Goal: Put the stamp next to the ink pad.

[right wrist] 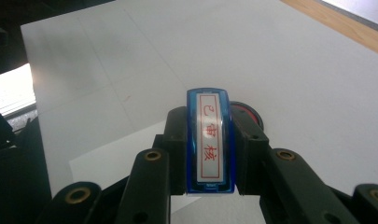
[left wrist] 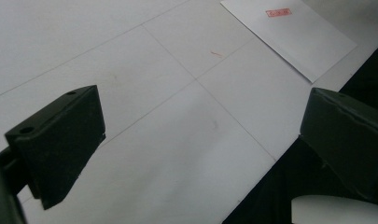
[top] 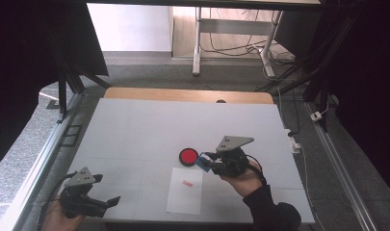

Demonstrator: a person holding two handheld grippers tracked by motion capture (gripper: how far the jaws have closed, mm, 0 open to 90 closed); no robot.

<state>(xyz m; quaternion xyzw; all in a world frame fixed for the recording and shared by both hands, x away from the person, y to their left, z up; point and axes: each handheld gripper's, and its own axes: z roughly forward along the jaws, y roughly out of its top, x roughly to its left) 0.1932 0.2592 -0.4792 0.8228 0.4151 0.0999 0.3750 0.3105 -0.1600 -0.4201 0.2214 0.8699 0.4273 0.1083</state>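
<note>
Pinching the blue stamp (right wrist: 209, 140) between its jaws, your right gripper (top: 213, 161) hovers just beside the red ink pad (top: 188, 157), beyond the already-marked paper (top: 185, 190); your left gripper (top: 102, 199) waits spread, well left of the paper.

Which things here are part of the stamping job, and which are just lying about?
Part of the job: blue stamp held in the right tool; red ink pad; white paper sheet with a red stamp mark.

Lying about: the open left tool; floor cables.

round red ink pad (top: 188, 157) behind white paper sheet (top: 185, 191) | blue plastic stamp (top: 203, 162) just right of pad | all on grey table (top: 135, 130)
</note>
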